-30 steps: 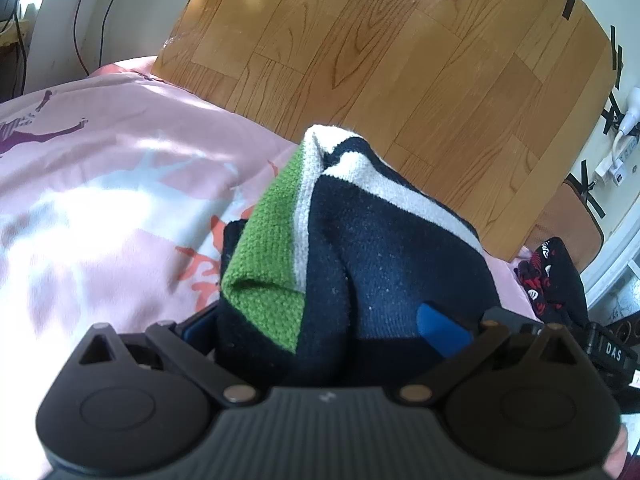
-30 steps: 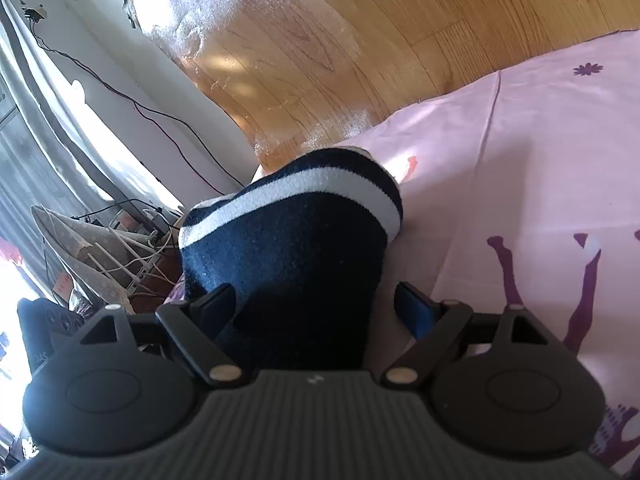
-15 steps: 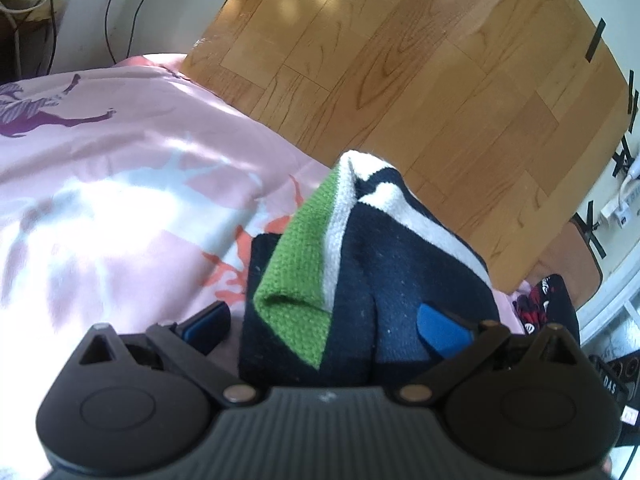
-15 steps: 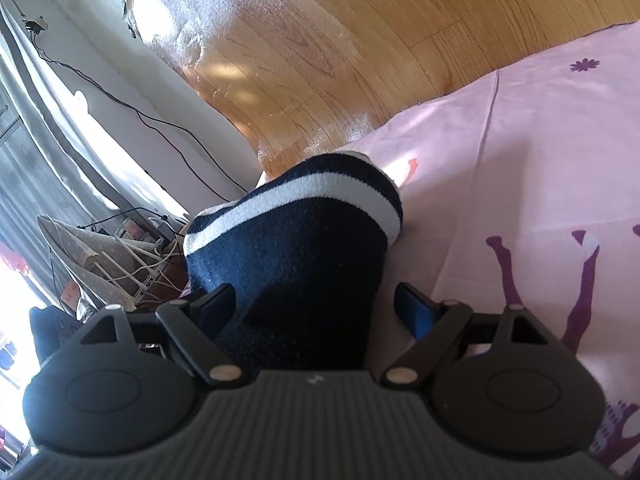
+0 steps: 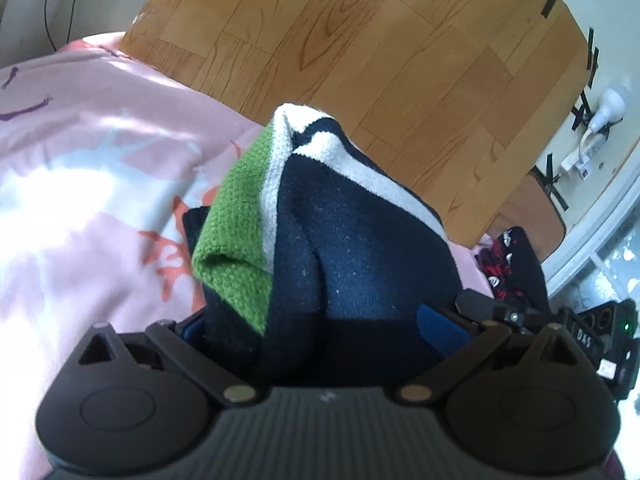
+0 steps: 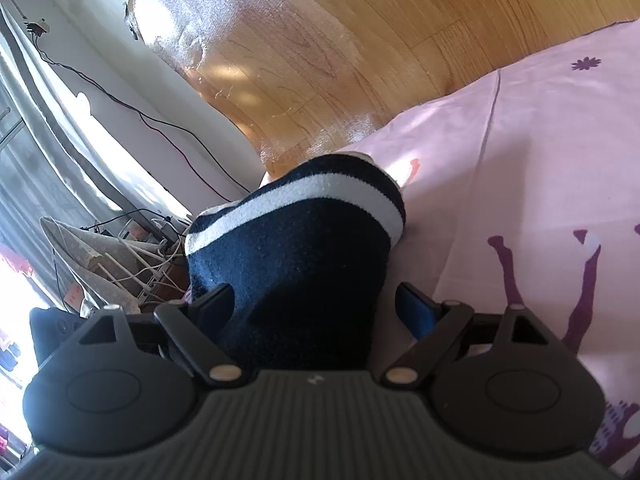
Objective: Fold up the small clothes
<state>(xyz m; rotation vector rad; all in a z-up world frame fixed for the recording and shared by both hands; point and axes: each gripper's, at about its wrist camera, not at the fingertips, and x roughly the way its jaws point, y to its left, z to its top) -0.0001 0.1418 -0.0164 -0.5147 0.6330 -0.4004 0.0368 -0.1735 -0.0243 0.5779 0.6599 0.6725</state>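
both grippers pinch the same navy sock (image 5: 360, 264), the left gripper (image 5: 320, 324) bunching its green cuff (image 5: 236, 232) and the right gripper (image 6: 316, 308) clamped on its white-striped end, right at the pink sheet's (image 5: 88, 200) edge. bare wooden floor (image 5: 380, 60) lies open beyond that edge. only the left view shows a red-patterned dark garment (image 5: 508, 260) beside the sock; only the right view shows cables (image 6: 136, 264) off the sheet's corner.
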